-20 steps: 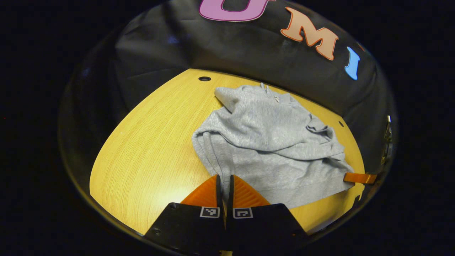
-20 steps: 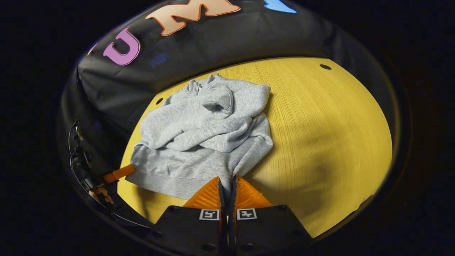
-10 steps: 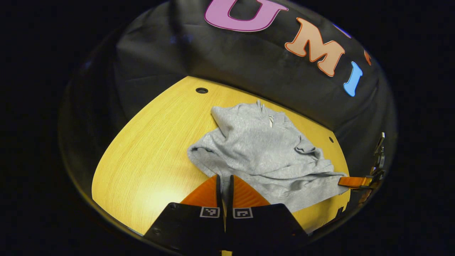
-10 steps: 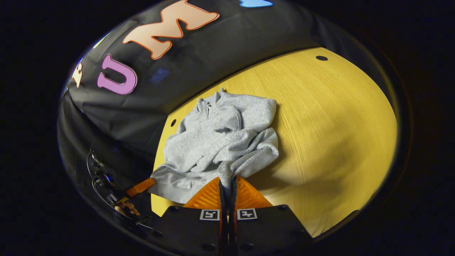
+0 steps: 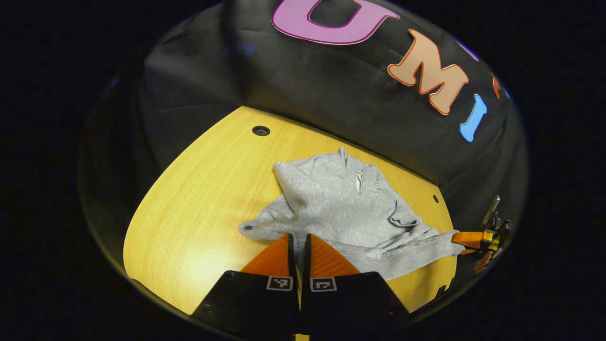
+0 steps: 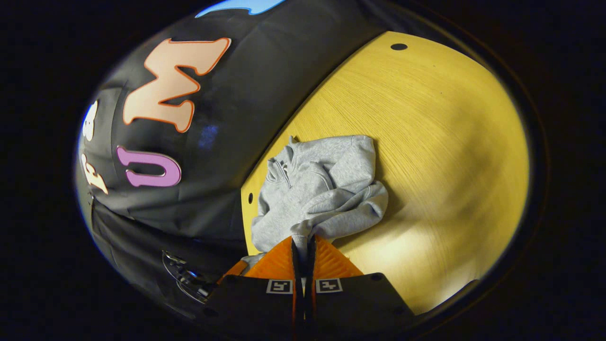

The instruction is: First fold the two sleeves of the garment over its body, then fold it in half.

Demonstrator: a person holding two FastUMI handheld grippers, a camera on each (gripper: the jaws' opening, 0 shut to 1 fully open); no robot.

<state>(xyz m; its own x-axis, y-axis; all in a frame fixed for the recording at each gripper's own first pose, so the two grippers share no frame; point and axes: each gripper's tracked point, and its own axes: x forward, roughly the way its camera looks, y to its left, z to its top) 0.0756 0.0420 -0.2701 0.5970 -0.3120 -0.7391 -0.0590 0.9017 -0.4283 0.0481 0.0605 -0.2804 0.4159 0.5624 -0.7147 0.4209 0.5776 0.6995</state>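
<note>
I hold one claw in each hand. My left claw is closed, with the fingers pressed together on the near edge of the grey garment. My right claw is closed in the same way and pinches a fold of the same cloth. In the left gripper view I see the right claw at the far right corner of the hem, so the two grips are well apart along this edge.

The garment lies on the yellow desk, near the back where the black wall begins. The collar with its short zip points to the wall. The sleeves are already laid across the body, a little crumpled, so I judge that the step in hand is the fold in half: to bring the hem up and over to the collar.

To do this well, I think both claws should go at the same height and the same speed, so that the hem stays straight and the cloth between them stays lightly tight. The hem should travel high enough to pass over the sleeves without dragging them out. Then I would lower it so that it lies even with the shoulders, and open the claws only when the cloth rests flat. If one side goes ahead, the fold will come out crooked.
</note>
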